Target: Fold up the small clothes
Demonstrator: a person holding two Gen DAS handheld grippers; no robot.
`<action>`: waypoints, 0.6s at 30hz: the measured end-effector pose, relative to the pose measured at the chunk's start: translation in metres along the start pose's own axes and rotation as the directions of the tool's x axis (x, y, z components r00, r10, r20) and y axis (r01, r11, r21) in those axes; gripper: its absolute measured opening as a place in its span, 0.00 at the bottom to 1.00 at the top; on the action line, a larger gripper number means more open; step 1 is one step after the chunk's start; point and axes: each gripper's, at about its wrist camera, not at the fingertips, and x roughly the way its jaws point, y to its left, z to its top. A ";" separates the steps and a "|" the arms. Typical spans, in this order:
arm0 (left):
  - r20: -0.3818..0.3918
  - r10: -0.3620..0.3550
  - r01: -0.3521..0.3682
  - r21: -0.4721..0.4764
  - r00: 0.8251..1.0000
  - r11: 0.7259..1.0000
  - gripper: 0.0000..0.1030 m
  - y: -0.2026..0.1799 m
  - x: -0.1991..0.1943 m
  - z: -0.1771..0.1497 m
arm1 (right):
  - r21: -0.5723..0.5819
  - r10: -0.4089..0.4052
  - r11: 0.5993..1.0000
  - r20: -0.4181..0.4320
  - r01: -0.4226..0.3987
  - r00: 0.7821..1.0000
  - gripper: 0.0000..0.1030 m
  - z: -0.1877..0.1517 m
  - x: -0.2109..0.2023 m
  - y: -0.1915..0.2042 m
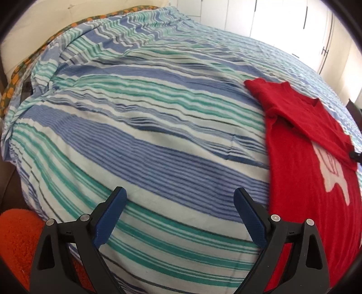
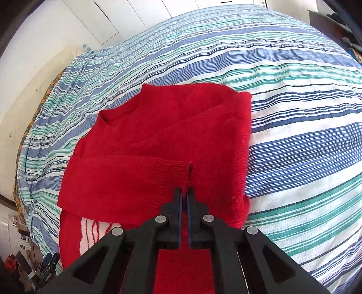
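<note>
A small red sweater [image 2: 163, 140] with a white motif [image 2: 95, 230] lies on the striped bedspread [image 2: 294, 113]. Both sleeves are folded across its front. My right gripper [image 2: 184, 192] is shut on the ribbed cuff of the left-hand sleeve [image 2: 174, 171] and holds it over the sweater's middle. The sweater also shows at the right of the left wrist view [image 1: 305, 147], where the tip of the right gripper [image 1: 355, 155] touches it. My left gripper [image 1: 179, 194] is open and empty over bare bedspread, to the left of the sweater.
The striped bedspread [image 1: 147, 135] covers a wide bed. An orange fuzzy item [image 1: 15, 244] lies at its lower left edge. White cupboard doors [image 1: 282, 20] stand behind the bed. Clutter sits on the floor at the lower left of the right wrist view [image 2: 29, 269].
</note>
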 end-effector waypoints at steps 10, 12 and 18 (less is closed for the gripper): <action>0.020 0.032 -0.037 0.328 0.999 0.944 0.50 -0.107 0.078 0.091 | -0.063 -0.015 0.998 -0.034 0.013 0.999 0.04 0.002 0.006 0.013; -0.065 -0.095 0.106 0.211 0.993 0.972 0.06 -0.089 0.090 0.099 | -0.069 -0.014 0.998 -0.029 0.012 0.999 0.04 0.002 0.004 0.014; -0.081 -0.109 0.102 -0.087 0.991 0.991 0.02 -0.017 0.090 0.083 | -0.095 -0.002 0.995 -0.040 -0.002 0.999 0.04 -0.002 0.004 0.017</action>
